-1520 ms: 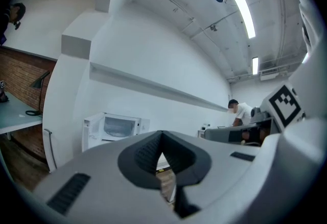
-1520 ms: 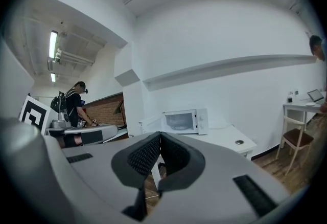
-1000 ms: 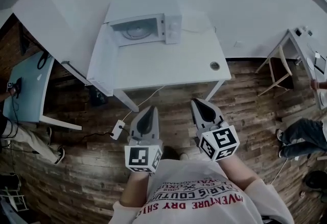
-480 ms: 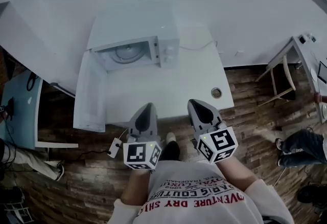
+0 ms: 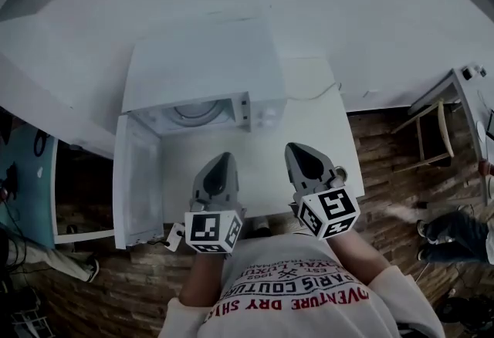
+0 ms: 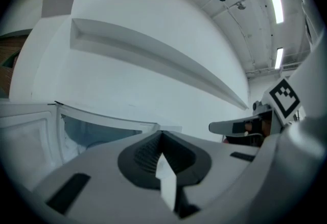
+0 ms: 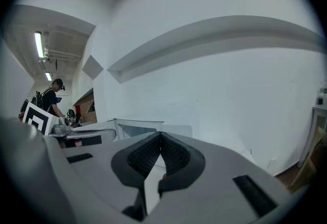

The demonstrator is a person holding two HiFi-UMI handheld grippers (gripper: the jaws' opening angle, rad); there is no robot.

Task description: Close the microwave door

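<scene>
A white microwave stands on a white table against the wall. Its door is swung wide open to the left, showing the cavity and turntable. My left gripper is shut and empty over the table's front part, short of the cavity. My right gripper is shut and empty too, below the control panel. In the left gripper view the open door and the cavity lie ahead of the left gripper. The right gripper view shows the microwave beyond the right gripper.
A blue table stands at the left and a wooden chair at the right. A seated person's legs show at the far right. A cord runs from the microwave along the wall. A white power adapter lies on the wooden floor.
The person has stepped up to the table: the microwave and its open door look larger and nearer, and both shut grippers now hang over the table instead of the floor.
</scene>
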